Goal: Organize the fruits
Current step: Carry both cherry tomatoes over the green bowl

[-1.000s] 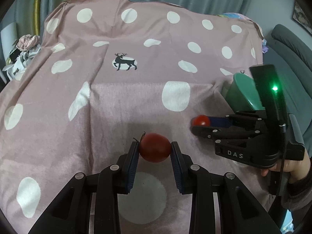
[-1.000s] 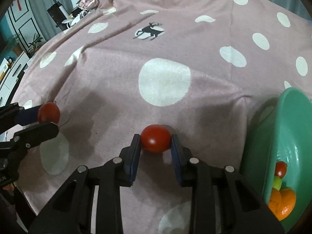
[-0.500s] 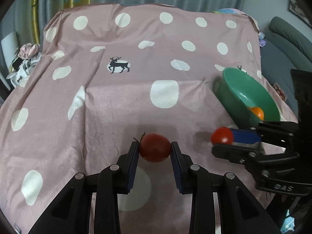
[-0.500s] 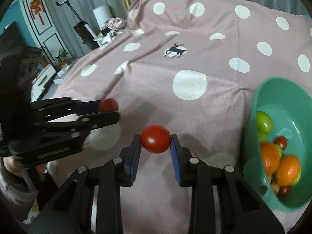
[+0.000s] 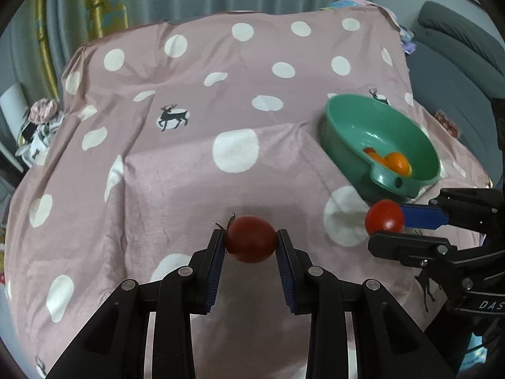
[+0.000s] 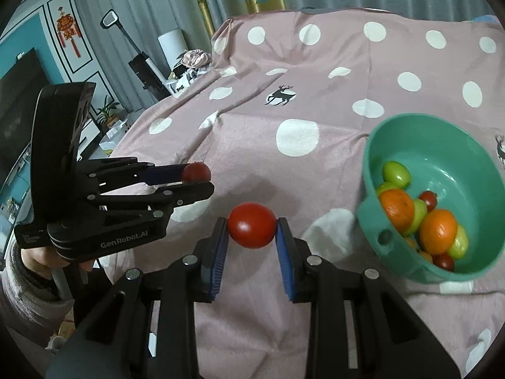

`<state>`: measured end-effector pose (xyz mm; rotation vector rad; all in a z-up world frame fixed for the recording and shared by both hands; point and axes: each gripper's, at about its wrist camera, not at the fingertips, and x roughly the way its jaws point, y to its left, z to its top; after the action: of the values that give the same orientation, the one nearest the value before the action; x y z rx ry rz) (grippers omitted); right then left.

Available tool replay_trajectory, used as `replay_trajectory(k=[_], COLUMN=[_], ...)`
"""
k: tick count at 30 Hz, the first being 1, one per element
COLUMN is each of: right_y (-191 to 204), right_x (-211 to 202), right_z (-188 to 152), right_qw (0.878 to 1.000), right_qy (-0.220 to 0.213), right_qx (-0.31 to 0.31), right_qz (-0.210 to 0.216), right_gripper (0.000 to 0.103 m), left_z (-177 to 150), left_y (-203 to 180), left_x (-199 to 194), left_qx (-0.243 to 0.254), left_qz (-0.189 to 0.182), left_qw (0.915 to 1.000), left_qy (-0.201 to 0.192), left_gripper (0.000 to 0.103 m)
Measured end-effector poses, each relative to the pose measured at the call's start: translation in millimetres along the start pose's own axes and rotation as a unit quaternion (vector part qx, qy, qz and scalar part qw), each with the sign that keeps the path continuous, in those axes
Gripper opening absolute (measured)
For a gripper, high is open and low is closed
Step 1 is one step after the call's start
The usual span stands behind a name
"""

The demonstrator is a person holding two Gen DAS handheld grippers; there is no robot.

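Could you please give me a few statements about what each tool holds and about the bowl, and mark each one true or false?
1. The left tool is shut on a dark red tomato. True.
2. The right tool is empty. False: its blue pads clamp a bright red tomato.
3. The green bowl already holds fruit. True: oranges, green fruits and small red ones lie in it.
4. The bowl sits on a bare wooden table. False: it rests on a pink polka-dot cloth.
5. Both tomatoes are inside the bowl. False: both are held above the cloth, outside the bowl.
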<state>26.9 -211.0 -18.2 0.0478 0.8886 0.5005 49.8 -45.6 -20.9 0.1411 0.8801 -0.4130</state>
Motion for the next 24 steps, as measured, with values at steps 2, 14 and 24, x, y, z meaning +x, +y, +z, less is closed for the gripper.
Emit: replay_trajectory(k=[2,14,24], right_y=[-2,-28,-57], right_x=[-4,-35,-53], right_z=[-2,-11,-18], right_qw=[1.0,0.998,0.995], right_qy=[-0.005,-0.045,-0.07], right_qx=[0.004,0.035,0.066], right_qz=[-0.003,-0.021,-0.038], right_gripper=[0.031,0.031,0.031], left_z=[0,12,31], left_y=[-7,-46,-76], left_x=[-1,3,11], left_qx=[0.008,0.046,0.085], left_qz=[0.0,-0.004,-0.006], left_qw=[1.0,0.9989,0.9964], left_qy=[0.001,0.002,-0.001], left_gripper=[0.033,0.033,0.033])
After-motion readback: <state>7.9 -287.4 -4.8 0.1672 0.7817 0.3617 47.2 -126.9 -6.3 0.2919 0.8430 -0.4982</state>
